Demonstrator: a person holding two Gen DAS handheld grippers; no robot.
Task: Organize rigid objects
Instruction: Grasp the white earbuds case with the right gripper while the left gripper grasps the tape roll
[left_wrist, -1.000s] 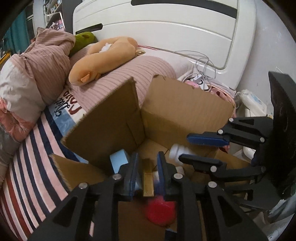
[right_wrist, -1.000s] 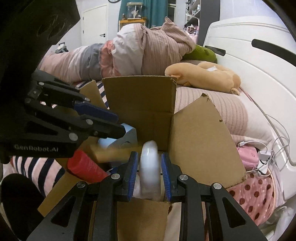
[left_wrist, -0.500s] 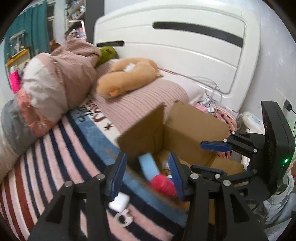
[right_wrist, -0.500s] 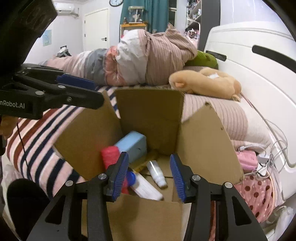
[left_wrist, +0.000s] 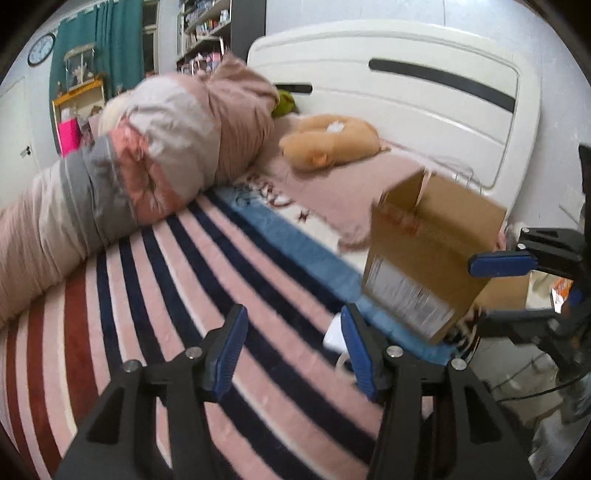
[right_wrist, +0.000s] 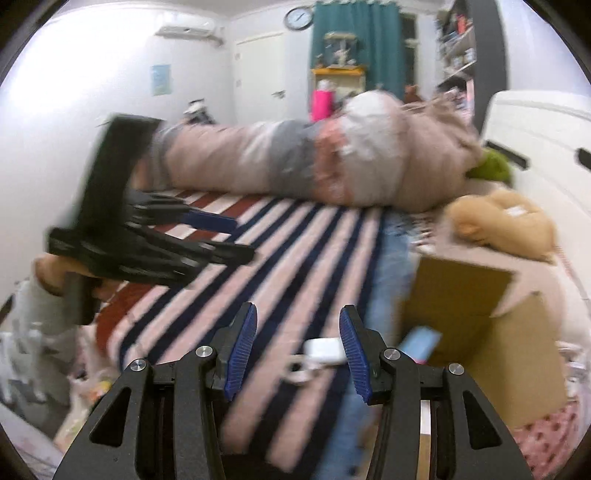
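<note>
A brown cardboard box (left_wrist: 436, 251) stands on the striped bed at the right; it also shows in the right wrist view (right_wrist: 491, 354), with a light blue item (right_wrist: 421, 341) at its open side. A small white charger (right_wrist: 322, 350) lies on the bedspread beside the box; in the left wrist view (left_wrist: 334, 332) it sits behind my right fingertip. My left gripper (left_wrist: 290, 350) is open and empty above the stripes. My right gripper (right_wrist: 297, 352) is open and empty, left of the box. The right gripper also shows at the edge of the left wrist view (left_wrist: 532, 288).
A rolled quilt (left_wrist: 122, 184) lies along the far side of the bed. An orange plush toy (left_wrist: 332, 142) rests by the white headboard (left_wrist: 424, 92). The striped bedspread (left_wrist: 184, 295) fills the middle. Clutter lies on the floor at the left (right_wrist: 37, 350).
Both grippers opened, dropped their items into the box, and pulled back and left away from it. The view now faces the striped bedspread instead of the box interior.
</note>
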